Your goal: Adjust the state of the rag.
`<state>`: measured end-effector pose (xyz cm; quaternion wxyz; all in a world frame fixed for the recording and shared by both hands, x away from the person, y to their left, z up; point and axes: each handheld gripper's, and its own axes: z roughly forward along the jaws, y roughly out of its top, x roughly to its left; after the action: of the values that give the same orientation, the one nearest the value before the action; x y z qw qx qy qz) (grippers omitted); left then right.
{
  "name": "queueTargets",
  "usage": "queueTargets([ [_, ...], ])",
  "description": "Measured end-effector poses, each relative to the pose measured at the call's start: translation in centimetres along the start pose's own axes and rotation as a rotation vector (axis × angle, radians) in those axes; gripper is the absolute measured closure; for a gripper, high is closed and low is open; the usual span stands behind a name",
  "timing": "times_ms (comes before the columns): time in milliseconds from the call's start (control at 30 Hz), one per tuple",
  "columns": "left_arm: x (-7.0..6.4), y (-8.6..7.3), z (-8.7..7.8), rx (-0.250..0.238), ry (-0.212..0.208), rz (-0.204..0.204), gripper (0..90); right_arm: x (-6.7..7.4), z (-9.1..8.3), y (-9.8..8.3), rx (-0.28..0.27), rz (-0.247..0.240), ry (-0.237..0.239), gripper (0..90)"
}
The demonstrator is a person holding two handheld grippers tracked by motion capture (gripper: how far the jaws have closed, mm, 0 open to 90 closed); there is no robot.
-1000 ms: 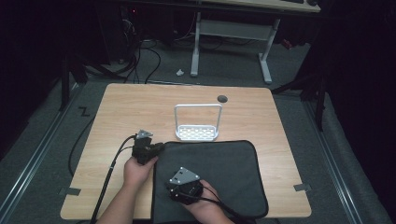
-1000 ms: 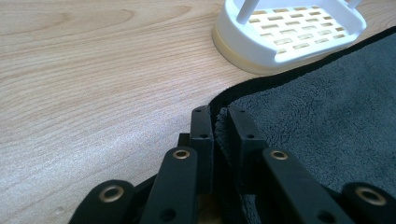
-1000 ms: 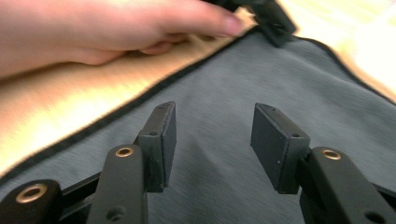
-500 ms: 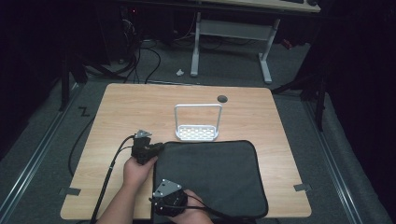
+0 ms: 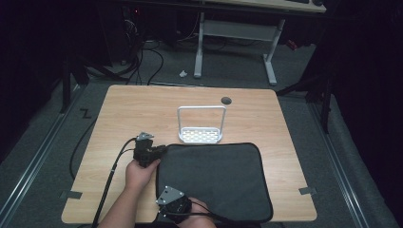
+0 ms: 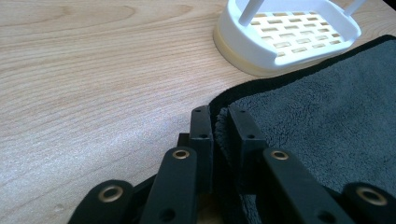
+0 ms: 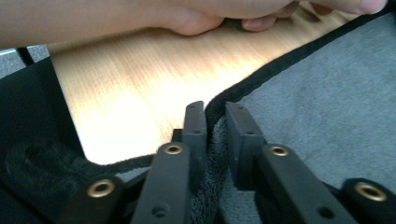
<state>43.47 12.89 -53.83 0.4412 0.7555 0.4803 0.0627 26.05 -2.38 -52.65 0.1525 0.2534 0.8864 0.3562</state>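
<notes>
A dark grey towel with a black hem lies flat on the near half of the wooden table. My left gripper is at the towel's far left corner and is shut on the hem. My right gripper is at the towel's near left corner by the table's front edge. Its jaws have just been closing, and the hem of the towel is pinched between them. The left forearm crosses the top of the right gripper view.
A white slotted rack with a tall wire hoop stands just beyond the towel's far edge, close to the left gripper. A round grommet hole sits near the table's far edge. Cables trail off the table's left side.
The right gripper has slid toward the person and left across the towel to its near left corner. The left gripper has stayed on the far left corner.
</notes>
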Motion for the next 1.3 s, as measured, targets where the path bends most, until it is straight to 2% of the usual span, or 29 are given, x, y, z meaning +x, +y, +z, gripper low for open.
queueTargets([
  [100, 0.1, 0.0, 0.0, 0.003, -0.007, -0.012, 81.1, -0.1, -0.5, 0.3, -0.014, -0.015, -0.009, 82.1],
  [167, 0.7, 0.2, -0.1, 0.007, -0.027, -0.073, 81.9, -0.2, -1.0, 0.5, -0.028, -0.013, -0.017, 82.1],
  [233, 0.9, 0.3, -0.2, 0.009, -0.024, -0.094, 82.5, -0.3, -1.3, 0.8, -0.041, -0.021, -0.027, 82.1],
  [267, 0.9, 0.3, -0.2, 0.004, -0.025, -0.092, 82.6, -0.3, -1.5, 1.0, -0.051, -0.025, -0.032, 82.1],
  [367, 0.9, 0.3, -0.5, -0.017, -0.025, -0.097, 82.8, -0.4, -2.0, 1.6, -0.078, -0.027, -0.044, 82.1],
  [500, 1.6, 0.3, -1.4, -0.070, -0.047, -0.150, 82.9, -0.2, -2.2, 2.6, -0.109, -0.030, -0.036, 82.2],
  [633, 2.6, 0.2, -3.1, -0.080, -0.027, -0.147, 82.9, 0.5, -1.7, 3.9, -0.131, -0.041, -0.020, 82.1],
  [700, 3.5, 0.0, -4.5, -0.092, -0.014, -0.148, 82.9, 1.3, -1.1, 4.8, -0.141, -0.060, -0.012, 82.1],
  [800, 5.0, -0.5, -6.6, -0.103, 0.008, -0.167, 82.9, 2.5, -0.2, 6.4, -0.153, -0.104, 0.005, 82.1],
  [900, 6.6, -1.1, -9.0, -0.108, 0.046, -0.177, 83.0, 3.6, 0.6, 7.8, -0.167, -0.123, 0.026, 82.1],
  [1033, 8.1, -1.6, -11.3, -0.122, 0.075, -0.199, 83.0, 5.0, 1.3, 9.2, -0.190, -0.143, 0.051, 82.1],
  [1167, 8.3, -1.4, -12.0, -0.121, 0.092, -0.179, 83.0, 5.5, 1.5, 10.0, -0.207, -0.150, 0.061, 82.1],
  [1300, 7.1, -0.4, -11.7, -0.141, 0.086, -0.166, 83.0, 5.1, 0.7, 9.9, -0.219, -0.153, 0.040, 82.1],
])
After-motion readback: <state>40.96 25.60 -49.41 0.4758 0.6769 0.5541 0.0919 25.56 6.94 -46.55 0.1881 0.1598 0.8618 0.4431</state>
